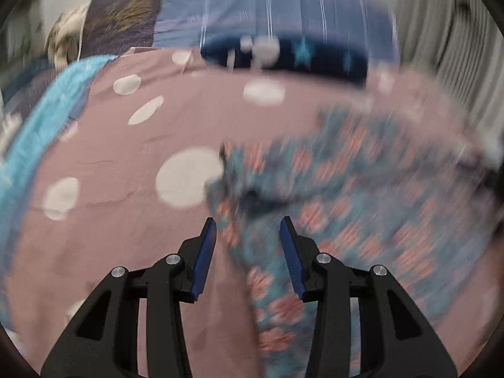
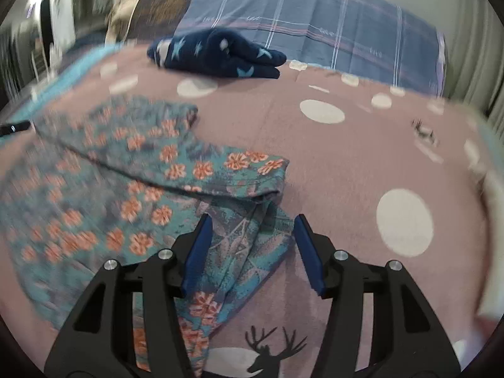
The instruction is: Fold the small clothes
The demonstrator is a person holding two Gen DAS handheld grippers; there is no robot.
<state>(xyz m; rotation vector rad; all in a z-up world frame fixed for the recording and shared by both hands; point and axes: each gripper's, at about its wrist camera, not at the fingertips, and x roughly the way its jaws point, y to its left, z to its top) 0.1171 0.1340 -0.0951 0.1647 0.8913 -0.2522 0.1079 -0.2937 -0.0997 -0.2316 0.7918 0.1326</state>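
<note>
A teal garment with orange flowers (image 2: pixel 163 170) lies partly folded on the pink dotted blanket (image 2: pixel 346 163). It also shows, blurred, in the left wrist view (image 1: pixel 346 208). My left gripper (image 1: pixel 249 230) is open, with the garment's left edge lying between and under its blue pads. My right gripper (image 2: pixel 252 230) is open over the garment's right corner, its fingers apart on either side of the cloth. Neither gripper pinches the fabric.
A folded dark blue garment with stars (image 2: pixel 217 53) lies at the far side of the blanket. It also shows in the left wrist view (image 1: pixel 289 55). Behind it is a blue plaid pillow (image 2: pixel 315 22). A light blue blanket edge (image 1: pixel 41 119) runs along the left.
</note>
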